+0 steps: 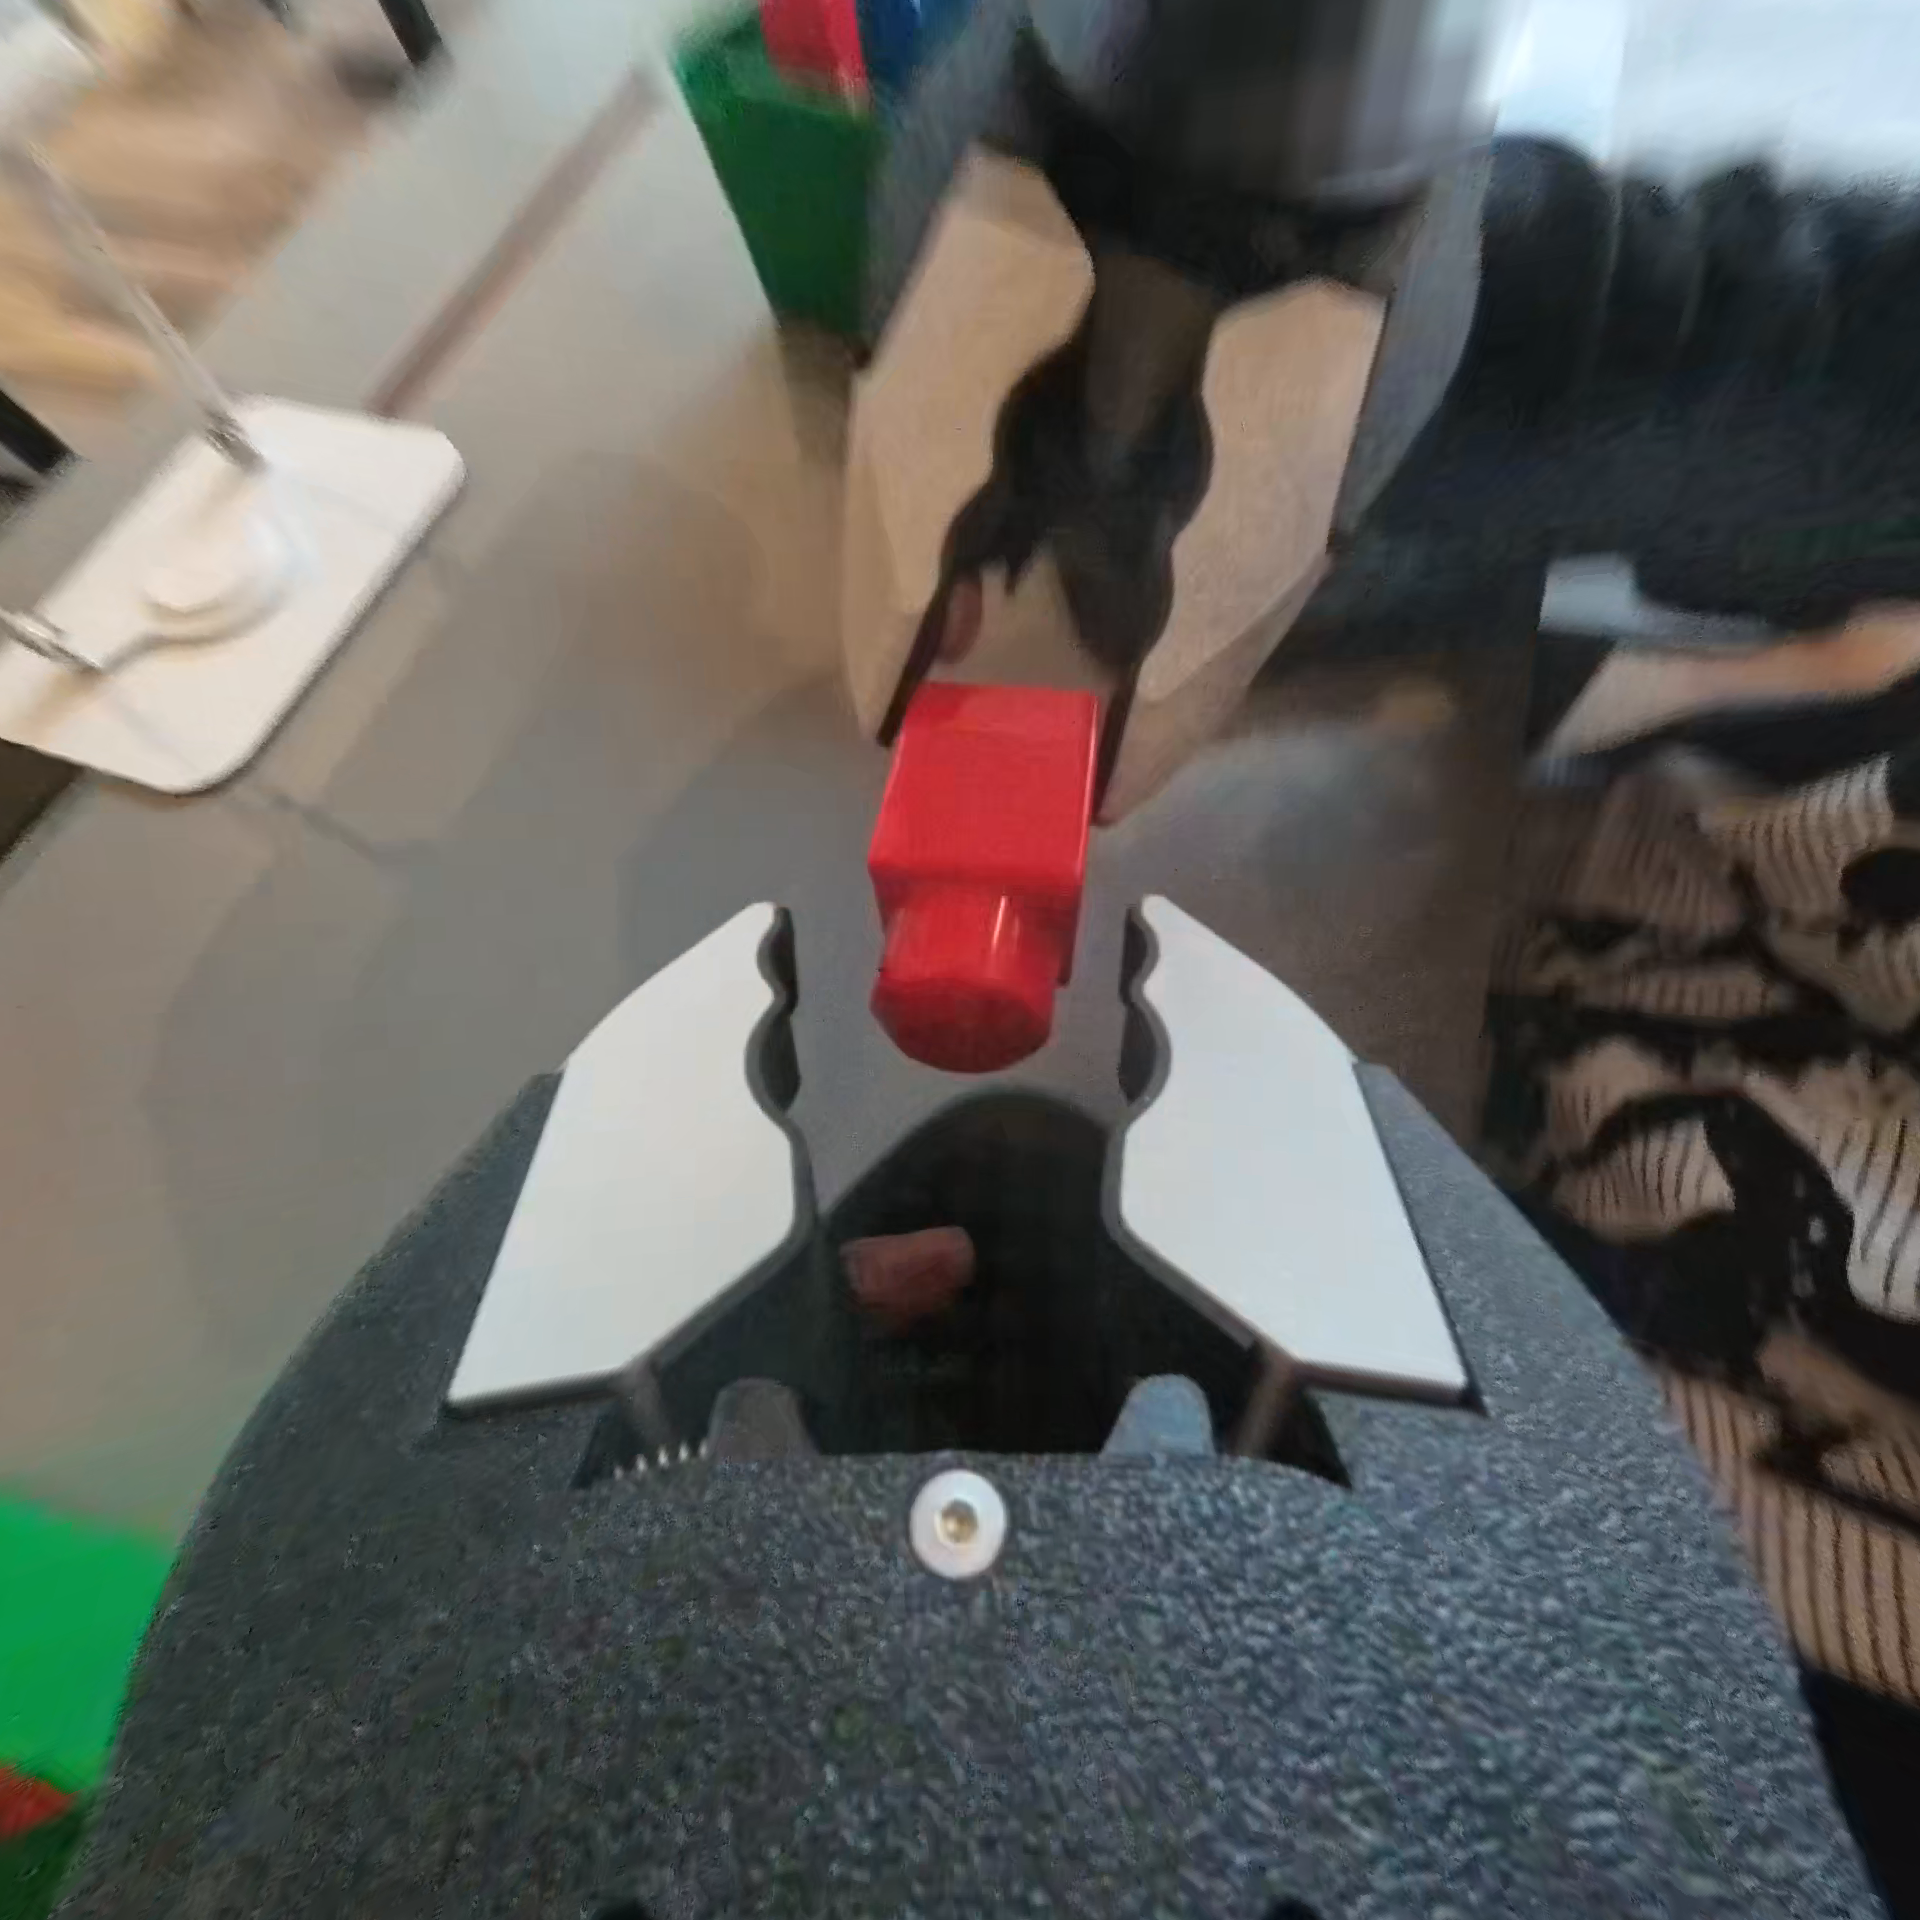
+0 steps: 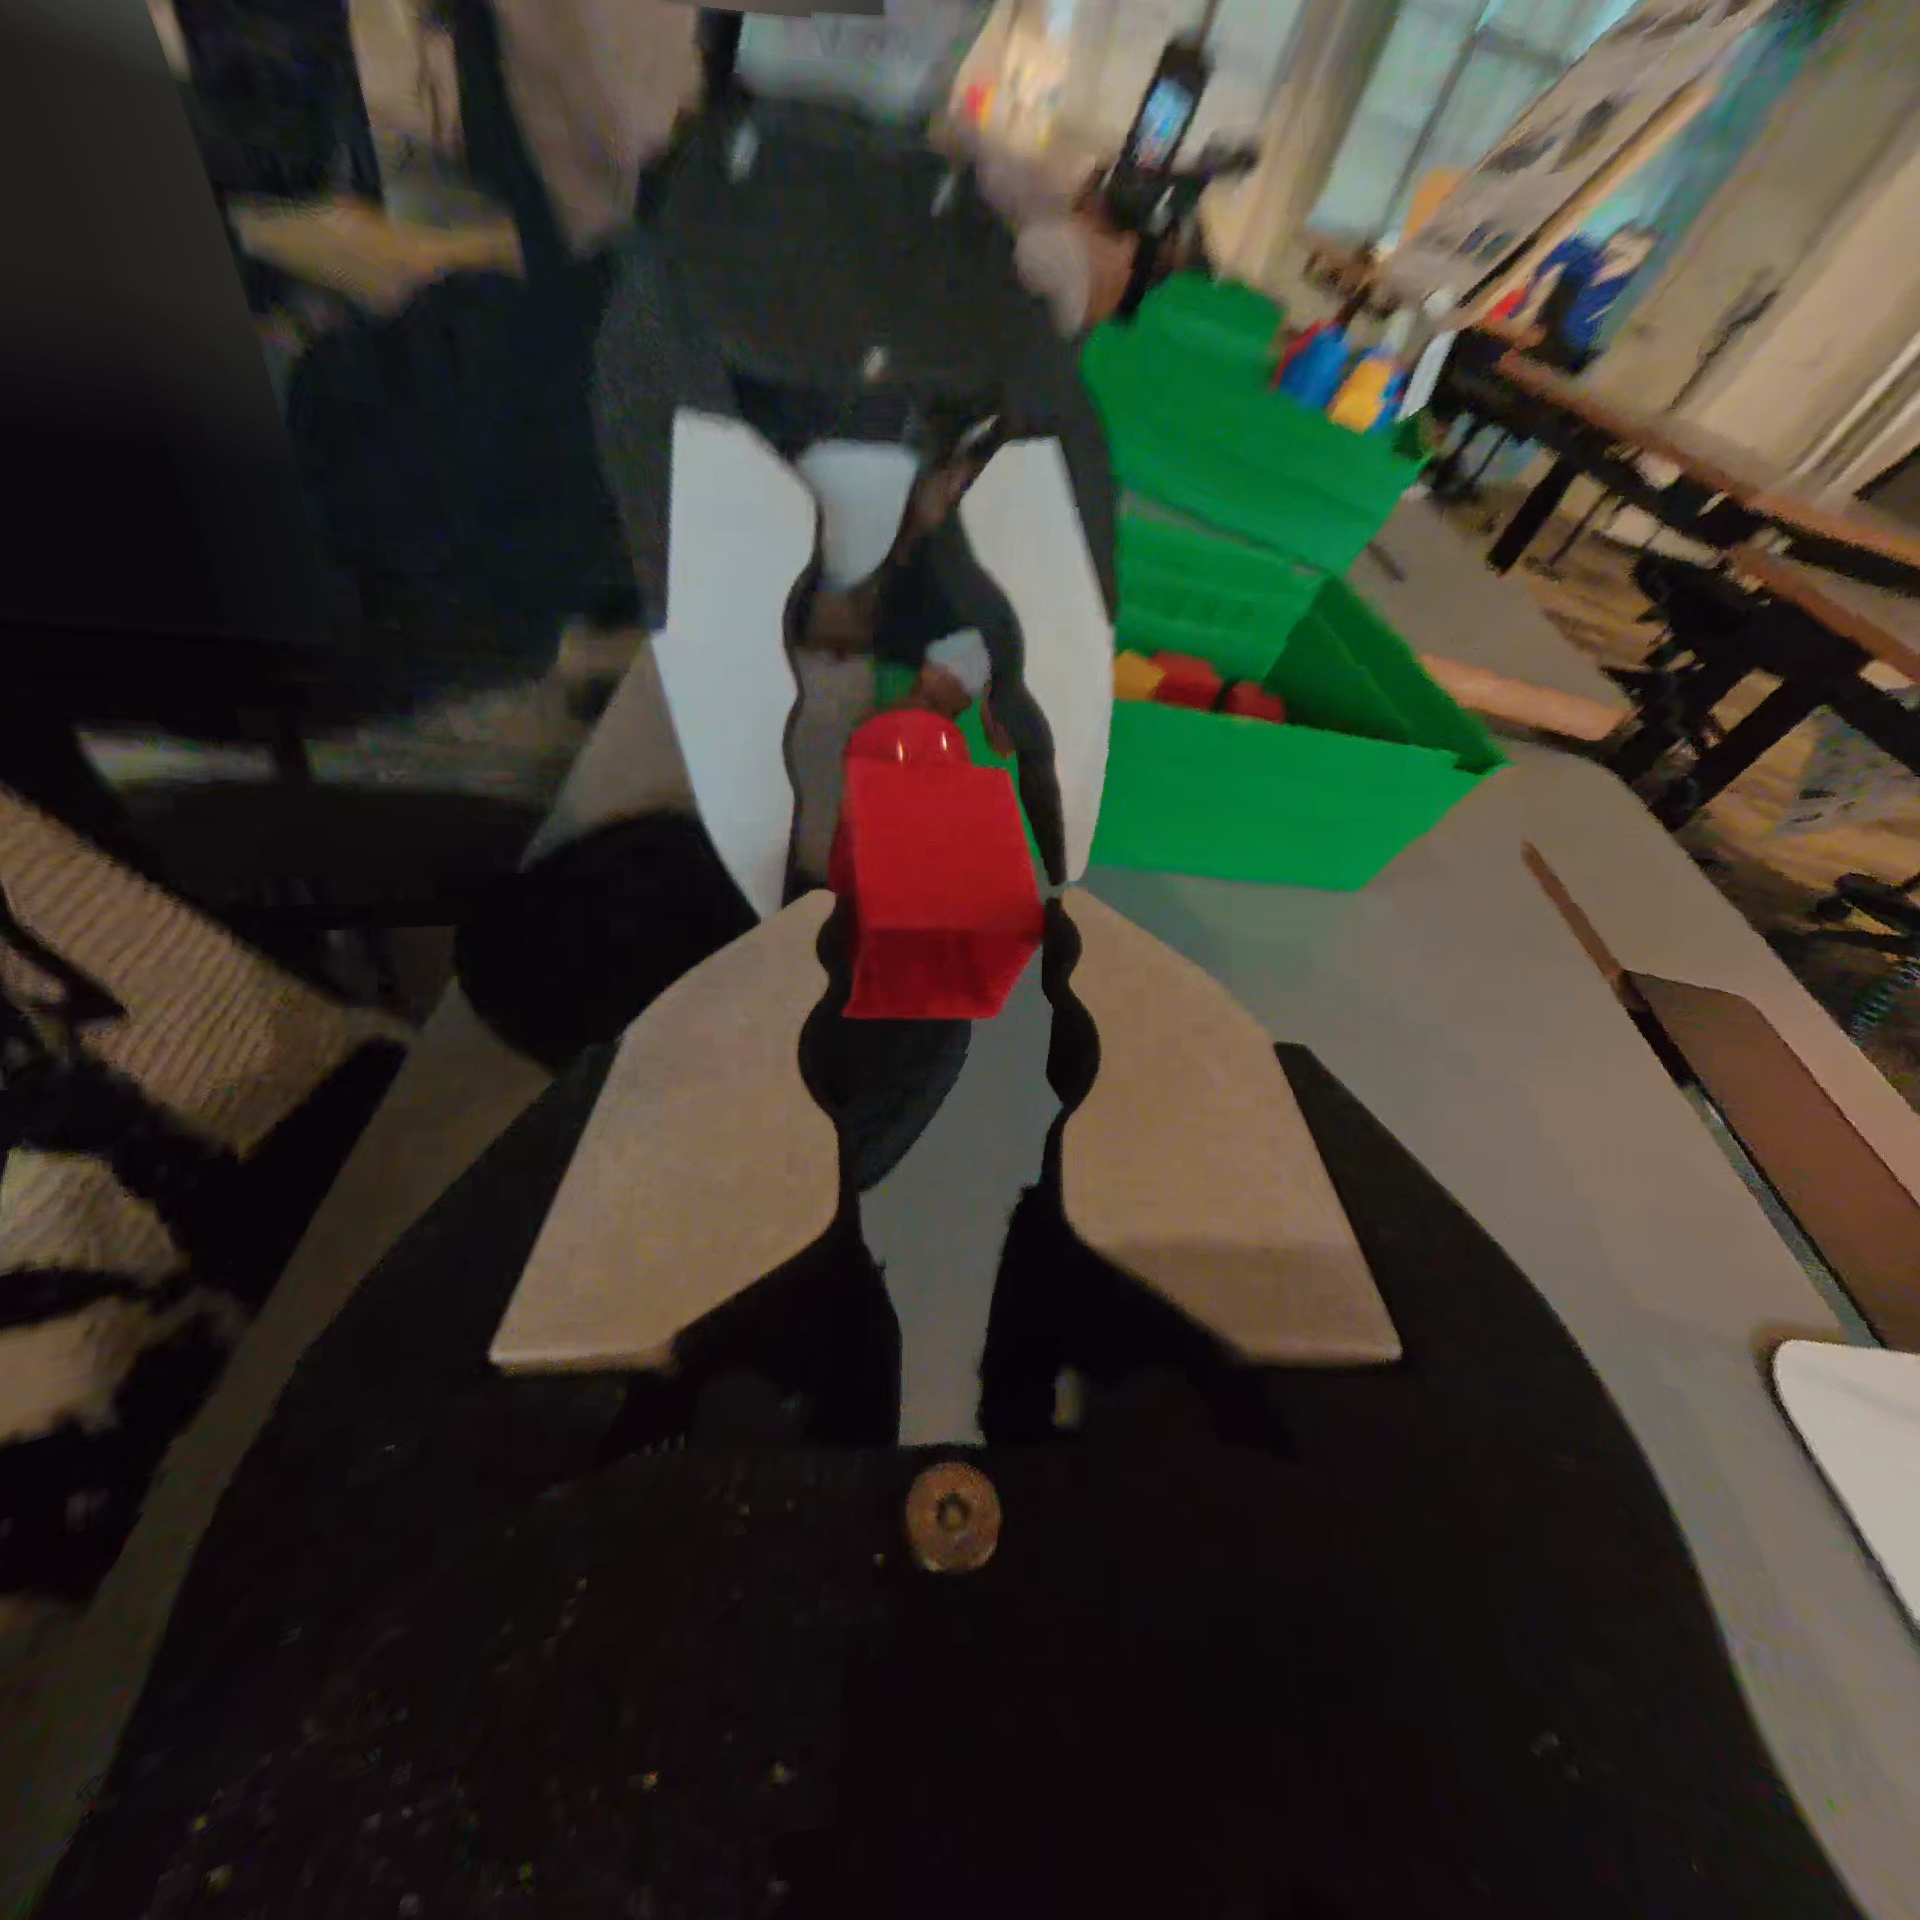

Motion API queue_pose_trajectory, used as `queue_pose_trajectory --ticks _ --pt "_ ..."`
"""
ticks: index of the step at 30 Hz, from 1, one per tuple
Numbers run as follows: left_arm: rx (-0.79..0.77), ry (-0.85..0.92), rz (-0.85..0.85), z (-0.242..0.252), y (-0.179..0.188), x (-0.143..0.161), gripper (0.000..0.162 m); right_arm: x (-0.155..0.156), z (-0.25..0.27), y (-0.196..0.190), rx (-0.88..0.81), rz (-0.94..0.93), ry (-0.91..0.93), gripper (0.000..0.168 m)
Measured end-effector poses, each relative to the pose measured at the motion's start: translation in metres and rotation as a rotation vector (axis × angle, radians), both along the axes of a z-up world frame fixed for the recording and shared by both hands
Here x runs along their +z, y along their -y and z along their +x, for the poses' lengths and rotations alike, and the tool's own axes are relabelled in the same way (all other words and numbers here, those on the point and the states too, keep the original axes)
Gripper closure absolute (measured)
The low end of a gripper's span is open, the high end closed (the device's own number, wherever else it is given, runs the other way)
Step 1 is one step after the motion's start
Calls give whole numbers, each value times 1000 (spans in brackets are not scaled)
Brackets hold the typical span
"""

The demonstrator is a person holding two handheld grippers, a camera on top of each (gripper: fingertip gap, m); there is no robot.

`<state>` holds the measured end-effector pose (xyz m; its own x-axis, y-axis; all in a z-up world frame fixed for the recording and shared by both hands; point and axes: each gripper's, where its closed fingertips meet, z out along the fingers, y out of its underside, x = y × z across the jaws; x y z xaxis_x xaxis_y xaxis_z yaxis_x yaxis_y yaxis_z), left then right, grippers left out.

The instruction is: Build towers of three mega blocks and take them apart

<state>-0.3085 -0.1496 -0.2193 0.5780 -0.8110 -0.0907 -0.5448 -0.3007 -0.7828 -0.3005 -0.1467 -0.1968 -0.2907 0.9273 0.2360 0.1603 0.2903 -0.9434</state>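
Note:
A single red mega block (image 1: 982, 790) hangs in the air over the grey table (image 1: 436, 935), stud end towards my left gripper. My right gripper (image 1: 1003, 764) is shut on its square body from the far side. My left gripper (image 1: 958, 914) is open, its white fingertips on either side of the stud and apart from it. In the right wrist view the red block (image 2: 935, 894) sits between the tips of my right gripper (image 2: 940, 904), and the left gripper's white fingers (image 2: 727, 623) flank its far end.
A green bin (image 2: 1268, 810) holding red and yellow blocks stands behind on the table; it also shows in the left wrist view (image 1: 790, 197). A white stand base (image 1: 229, 582) is at the left. A person's patterned sleeve (image 1: 1662, 1091) is at the right.

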Motion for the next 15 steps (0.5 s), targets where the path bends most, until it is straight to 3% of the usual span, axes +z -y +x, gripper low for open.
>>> queue_pose_trajectory --ticks 7,15 --pt "129 672 236 18 -16 50 95 50 7 -13 -42 -396 -357 134" --pt "137 909 251 28 -19 60 116 51 5 -7 -11 -548 -420 133"
